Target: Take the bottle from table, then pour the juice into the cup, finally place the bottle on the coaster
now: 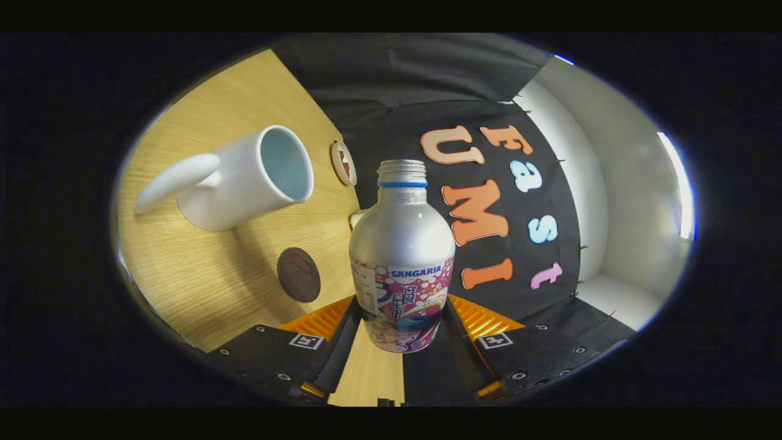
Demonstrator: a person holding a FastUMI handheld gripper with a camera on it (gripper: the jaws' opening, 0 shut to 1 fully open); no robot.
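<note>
A silver metal bottle (401, 256) with a colourful label and an uncapped threaded neck sits between my fingers, and my gripper (400, 318) is shut on its lower body. The view is rolled hard to one side, so the wooden table (201, 287) stands steeply beside the bottle. A white cup (244, 177) with a long handle stands on the table past the bottle's neck, its mouth facing the bottle and apart from it. A dark round coaster (299, 275) lies on the table close to my left finger.
A small round white object (344, 162) with a red mark lies on the table near its far edge, beyond the cup. Black cloth and a white booth wall (617, 201) close off the far side.
</note>
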